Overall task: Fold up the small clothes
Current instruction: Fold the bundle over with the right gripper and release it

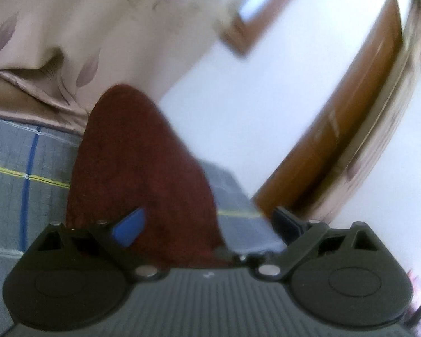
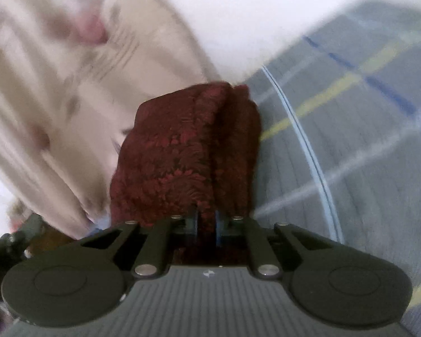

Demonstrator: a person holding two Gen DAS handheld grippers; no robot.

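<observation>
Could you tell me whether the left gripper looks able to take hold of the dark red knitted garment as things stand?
Probably yes. The left gripper stands open, and the dark red knitted garment lies right between and ahead of its fingers on the grey plaid bedsheet, with nothing in between. The right gripper already pinches it.

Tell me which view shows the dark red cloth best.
The right wrist view: the dark red cloth is sharp, its leafy pattern and folds clear, pinched in the right tool. The left wrist view shows it blurred.
</observation>
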